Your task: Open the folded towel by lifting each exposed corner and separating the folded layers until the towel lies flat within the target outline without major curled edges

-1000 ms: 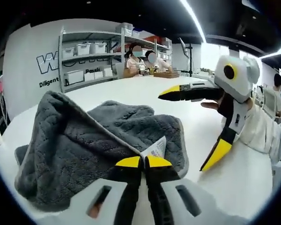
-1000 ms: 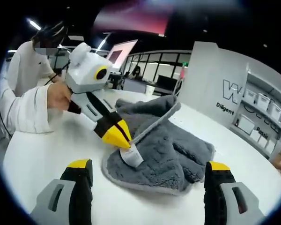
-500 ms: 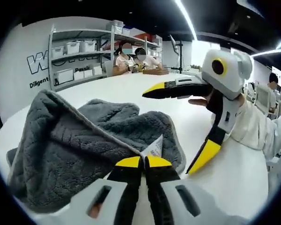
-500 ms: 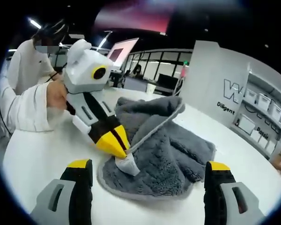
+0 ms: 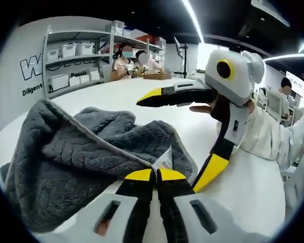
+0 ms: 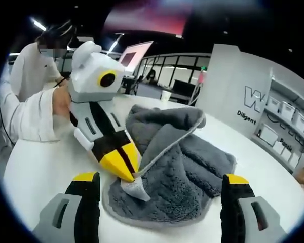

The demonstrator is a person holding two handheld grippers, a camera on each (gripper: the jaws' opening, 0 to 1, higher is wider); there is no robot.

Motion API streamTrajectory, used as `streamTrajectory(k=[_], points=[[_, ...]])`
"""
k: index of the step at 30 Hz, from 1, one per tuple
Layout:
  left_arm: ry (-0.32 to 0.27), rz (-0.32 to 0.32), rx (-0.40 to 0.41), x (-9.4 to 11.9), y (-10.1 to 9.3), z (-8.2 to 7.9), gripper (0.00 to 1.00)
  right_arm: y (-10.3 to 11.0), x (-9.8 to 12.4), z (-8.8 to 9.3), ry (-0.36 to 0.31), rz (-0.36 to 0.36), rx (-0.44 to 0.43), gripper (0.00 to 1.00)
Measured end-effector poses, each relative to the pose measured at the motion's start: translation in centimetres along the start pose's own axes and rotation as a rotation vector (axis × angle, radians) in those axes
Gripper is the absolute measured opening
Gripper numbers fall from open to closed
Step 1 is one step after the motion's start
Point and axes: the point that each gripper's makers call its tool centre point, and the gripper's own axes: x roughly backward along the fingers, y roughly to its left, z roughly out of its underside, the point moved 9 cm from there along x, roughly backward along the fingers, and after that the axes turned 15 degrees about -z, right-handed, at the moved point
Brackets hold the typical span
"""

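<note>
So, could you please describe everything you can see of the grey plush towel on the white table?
The grey plush towel is thick, fluffy microfibre with a paler stitched edge binding and a small white care label at one corner. It lies crumpled and still folded in layers on the white table, not flat. The left gripper, jaws shut, pinches that labelled corner and lifts a flap, its edge rising in a ridge. The right gripper is open and apart from it.

The left hand-held gripper [image 5: 157, 174] has its yellow-tipped jaws pressed together, pinching a towel corner [image 5: 164, 161]. The right hand-held gripper [image 6: 162, 186] has its jaws spread wide apart, holding nothing; in the left gripper view it enters from 3 o'clock, gripped by a white-sleeved hand [image 5: 205, 108].
</note>
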Motion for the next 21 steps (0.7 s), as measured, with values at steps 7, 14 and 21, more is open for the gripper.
streamTrajectory(k=[7,14,21], points=[[0.000,-0.002,0.002,0.2,0.3,0.0,0.05,0.0,0.0,-0.1,0.001,-0.004,0.003,0.99],[0.008,-0.005,0.020,0.8,0.9,-0.1,0.07,-0.1,0.0,0.0,0.004,-0.005,-0.002,0.99],[-0.005,-0.030,0.039,2.2,2.3,-0.4,0.18,-0.1,0.0,0.1,0.010,-0.004,-0.003,0.99]])
